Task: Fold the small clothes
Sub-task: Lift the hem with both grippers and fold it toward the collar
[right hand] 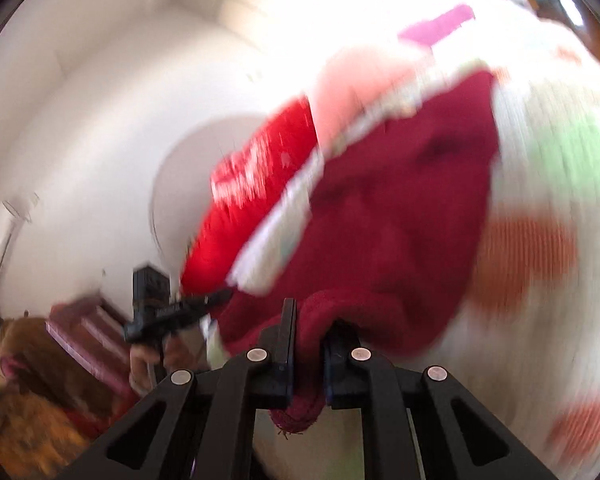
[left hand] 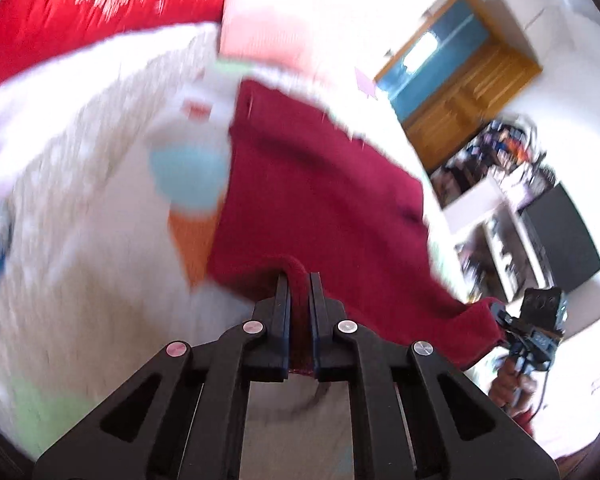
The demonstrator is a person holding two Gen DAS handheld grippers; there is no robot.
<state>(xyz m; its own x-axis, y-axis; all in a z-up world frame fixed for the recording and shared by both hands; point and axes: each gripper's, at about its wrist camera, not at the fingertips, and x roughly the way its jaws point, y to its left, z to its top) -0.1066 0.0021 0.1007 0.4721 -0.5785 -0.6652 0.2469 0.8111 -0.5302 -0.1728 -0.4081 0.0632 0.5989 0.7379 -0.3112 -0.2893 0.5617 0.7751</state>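
A dark red knitted garment (left hand: 320, 196) hangs stretched between both grippers over a white bedcover with coloured shapes. My left gripper (left hand: 299, 280) is shut on its near edge, with cloth bunched between the fingers. In the right wrist view the same dark red garment (right hand: 396, 216) fills the middle, and my right gripper (right hand: 312, 316) is shut on a rolled corner of it. The right gripper (left hand: 500, 316) also shows at the lower right of the left wrist view, gripping the garment's other corner. Both views are blurred by motion.
A bright red cloth (left hand: 100, 12) with white marks and a pink cloth (left hand: 268, 40) lie further back on the white bedcover (left hand: 80, 220). A wooden cabinet (left hand: 460, 80) and cluttered shelves (left hand: 500, 168) stand to the right. A person (right hand: 40, 380) is at lower left.
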